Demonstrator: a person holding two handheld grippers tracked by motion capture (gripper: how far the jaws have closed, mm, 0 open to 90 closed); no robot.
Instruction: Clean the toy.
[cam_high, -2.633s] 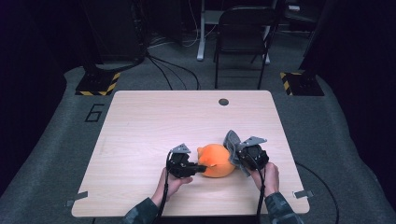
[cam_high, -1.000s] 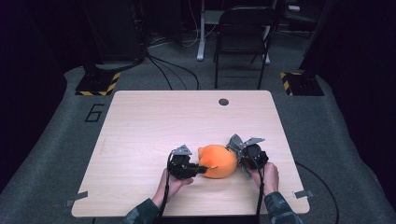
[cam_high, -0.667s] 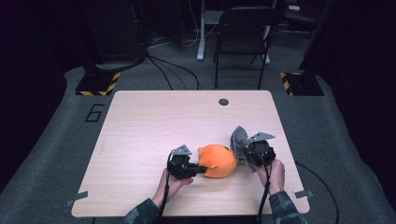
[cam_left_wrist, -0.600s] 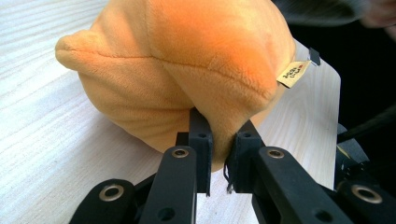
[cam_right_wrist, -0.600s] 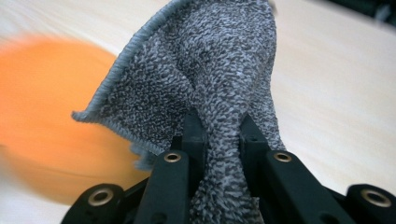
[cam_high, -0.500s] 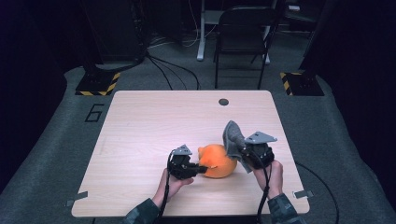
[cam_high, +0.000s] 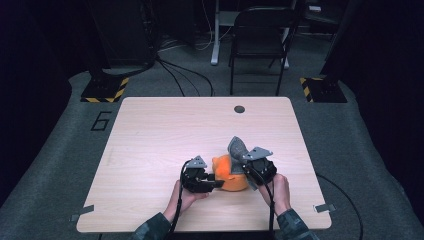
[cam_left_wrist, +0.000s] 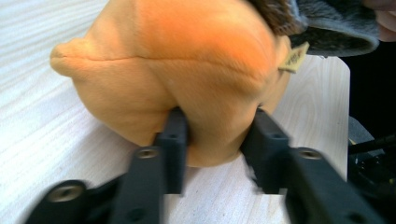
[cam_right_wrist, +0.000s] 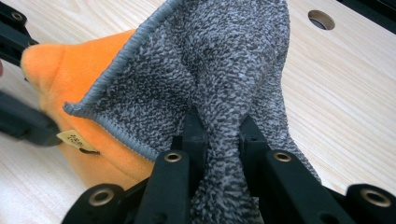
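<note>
An orange plush toy (cam_high: 227, 175) lies on the wooden table (cam_high: 165, 135) near its front edge. My left gripper (cam_high: 216, 183) reaches in from the toy's left. Its jaws have just been opening, and a fold of the plush (cam_left_wrist: 187, 56) still fills the gap at my left gripper (cam_left_wrist: 215, 135), pads touching it. My right gripper (cam_high: 241, 162) is shut on a grey knitted cloth (cam_high: 236, 146) and holds it up above the toy's right side. In the right gripper view the cloth (cam_right_wrist: 219, 60) bunches between the jaws of my right gripper (cam_right_wrist: 219, 135), with the plush (cam_right_wrist: 60, 79) behind it.
A round cable hole (cam_high: 239, 108) sits near the table's far edge. A black folding chair (cam_high: 260, 35) stands behind the table, and hazard-striped bases (cam_high: 105, 90) rest on the floor. A small paper tag (cam_left_wrist: 294, 58) hangs from the toy.
My right gripper has risen and drawn the grey cloth up off the toy, moving a little toward the left. The left hand has kept its place at the toy.
</note>
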